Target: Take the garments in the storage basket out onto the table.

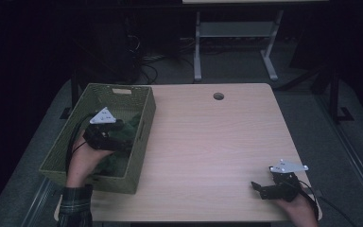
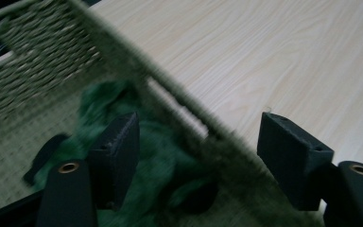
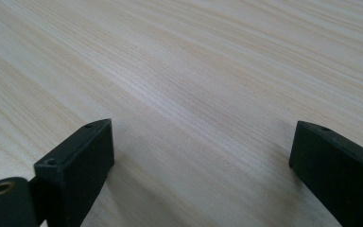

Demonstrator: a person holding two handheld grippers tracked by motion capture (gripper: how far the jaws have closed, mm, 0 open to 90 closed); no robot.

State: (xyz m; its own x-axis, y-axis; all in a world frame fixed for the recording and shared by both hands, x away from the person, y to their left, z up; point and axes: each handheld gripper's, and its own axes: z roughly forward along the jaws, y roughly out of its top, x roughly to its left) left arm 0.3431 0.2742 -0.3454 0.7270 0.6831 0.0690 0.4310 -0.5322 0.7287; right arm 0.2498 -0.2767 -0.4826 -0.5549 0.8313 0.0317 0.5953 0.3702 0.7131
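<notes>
A green woven basket [image 1: 90, 176] stands on the left part of the light wooden table [image 1: 208, 142], with a dark green cloth [image 1: 128, 126] lying inside it. My left gripper [image 1: 116, 137] hovers over the basket, open. In the left gripper view its jaws [image 2: 201, 125] straddle the basket's blurred right wall [image 2: 179, 101]. One jaw is above the green cloth [image 2: 158, 142] and the other is above the table side. Nothing is gripped. My right gripper [image 1: 257, 187] rests low at the table's front right, open over bare wood [image 3: 201, 137].
A round cable hole [image 1: 218, 96] sits near the table's far edge. Beyond the table stand a white desk frame [image 1: 236, 33] and dark cables on a grey floor. The basket has a handle slot [image 1: 121, 91] in its far wall.
</notes>
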